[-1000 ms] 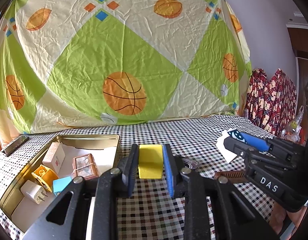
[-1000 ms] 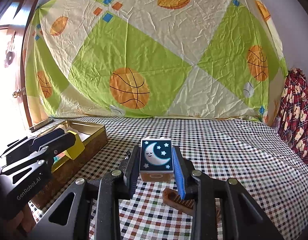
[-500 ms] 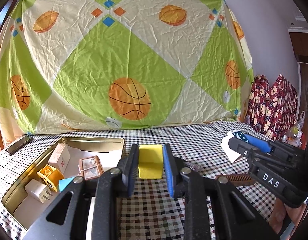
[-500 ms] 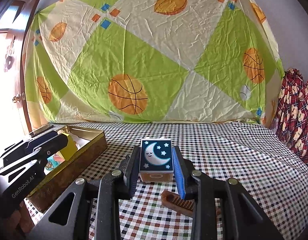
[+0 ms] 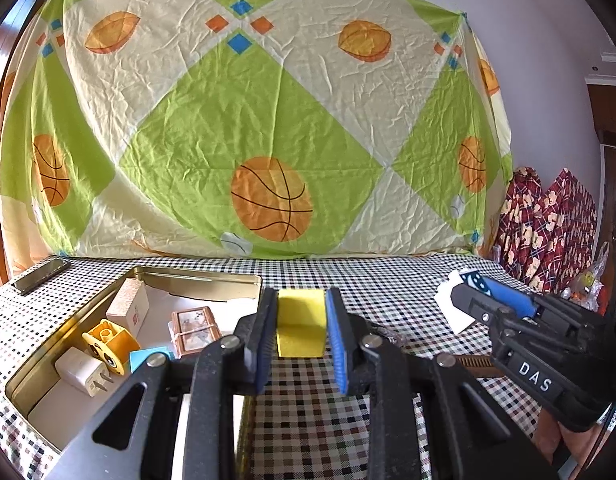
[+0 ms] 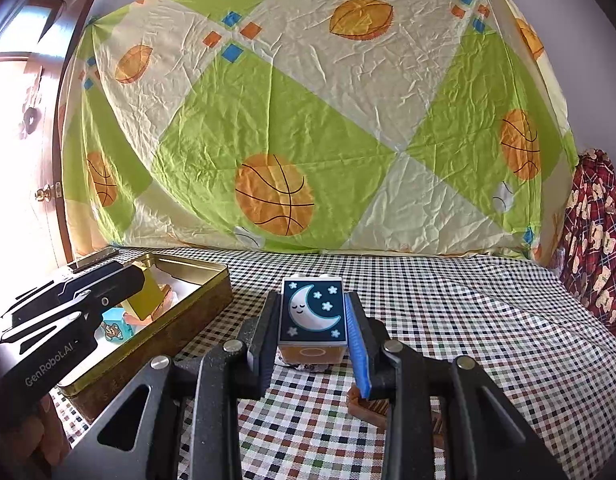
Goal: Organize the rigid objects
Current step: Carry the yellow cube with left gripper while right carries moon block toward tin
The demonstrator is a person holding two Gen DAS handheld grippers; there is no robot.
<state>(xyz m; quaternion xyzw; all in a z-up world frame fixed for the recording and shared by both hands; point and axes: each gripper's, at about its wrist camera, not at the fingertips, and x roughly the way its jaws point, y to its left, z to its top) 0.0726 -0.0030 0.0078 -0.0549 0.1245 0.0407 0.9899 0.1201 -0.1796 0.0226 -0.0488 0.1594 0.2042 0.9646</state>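
My left gripper [image 5: 301, 330] is shut on a yellow block [image 5: 300, 327] and holds it by the right rim of the gold metal tin [image 5: 195, 278]. In the right wrist view the left gripper [image 6: 73, 308] hangs over the tin [image 6: 179, 330] with the yellow block [image 6: 143, 294]. My right gripper [image 6: 312, 320] is shut on a blue moon-and-stars block [image 6: 312, 312] above the checkered tablecloth. It also shows at the right of the left wrist view [image 5: 464, 300]. A brown comb [image 6: 372, 402] lies on the cloth under the right gripper.
The tin holds a white plug [image 5: 83, 372], a yellow round toy [image 5: 107, 340], a white box [image 5: 127, 306], a brown framed box [image 5: 193, 330] and a blue piece [image 5: 145, 358]. A dark phone [image 5: 39, 276] lies at far left. A basketball-print sheet [image 5: 267, 140] hangs behind.
The left gripper has moved left with the yellow block, over the tin in the right wrist view. The right gripper keeps the moon block and has barely shifted.
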